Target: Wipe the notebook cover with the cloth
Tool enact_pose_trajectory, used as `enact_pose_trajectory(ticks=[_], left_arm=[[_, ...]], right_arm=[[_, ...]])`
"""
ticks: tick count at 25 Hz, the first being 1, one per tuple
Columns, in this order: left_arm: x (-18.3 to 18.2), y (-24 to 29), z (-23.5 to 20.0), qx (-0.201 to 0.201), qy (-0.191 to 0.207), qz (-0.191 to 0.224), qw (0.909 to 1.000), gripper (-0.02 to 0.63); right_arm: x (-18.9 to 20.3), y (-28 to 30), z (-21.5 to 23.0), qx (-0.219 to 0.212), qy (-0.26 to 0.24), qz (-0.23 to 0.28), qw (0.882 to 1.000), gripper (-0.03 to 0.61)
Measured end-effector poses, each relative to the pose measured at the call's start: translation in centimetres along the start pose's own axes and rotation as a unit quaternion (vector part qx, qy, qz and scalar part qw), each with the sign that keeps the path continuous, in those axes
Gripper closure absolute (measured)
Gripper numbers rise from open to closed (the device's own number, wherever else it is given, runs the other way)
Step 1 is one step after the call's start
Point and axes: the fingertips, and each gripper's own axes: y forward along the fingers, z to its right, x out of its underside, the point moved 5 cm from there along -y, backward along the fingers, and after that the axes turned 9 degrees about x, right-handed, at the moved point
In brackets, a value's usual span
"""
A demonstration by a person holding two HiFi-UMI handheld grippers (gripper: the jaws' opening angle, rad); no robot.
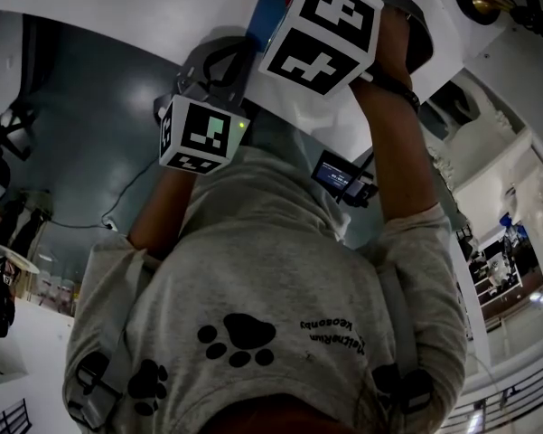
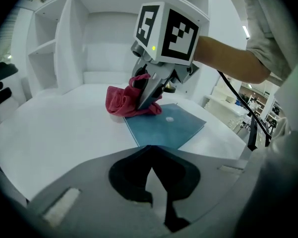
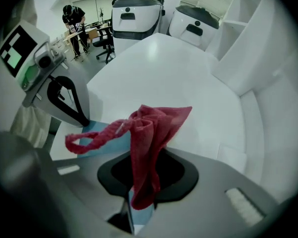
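Left tool (image 2: 150,148) jaws together and empty, right tool (image 3: 148,155) clamped on cloth (image 3: 156,120)

White table (image 3: 158,68), shelves (image 2: 74,43) at back, 2 white machines (image 3: 136,16) & office chair (image 3: 104,36) beyond

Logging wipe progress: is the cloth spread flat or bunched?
Bunched: the red cloth hangs crumpled from the shut right hand-held gripper.

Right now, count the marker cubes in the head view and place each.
2. One cube on the left gripper, lower left; the other cube on the right gripper, top centre. None looks hidden.
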Motion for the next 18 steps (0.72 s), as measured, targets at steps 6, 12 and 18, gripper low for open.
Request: enact_pose_trajectory(ticks=[6, 12, 18], left_arm=[[0.1, 0.1, -0.2, -0.001, -0.001, -0.002, 1.0000, 0.607], [0.0, 0.3, -0.2, -0.002, -0.009, 0.005, 0.9999, 0.607], [-0.1, 0.2, -0.4, -0.004, -0.005, 0.002, 1.0000, 0.607]], right_arm=[[2.1, -0.1, 0.1, -0.014, 0.009, -0.023, 1.000, 0.509], [6.3, -0.7, -0.1, -0.018, 0.026, -0.050, 0.998, 0.511], [10.5, -1.3, -0.5, -0.011, 0.055, -0.075, 0.996, 0.511]])
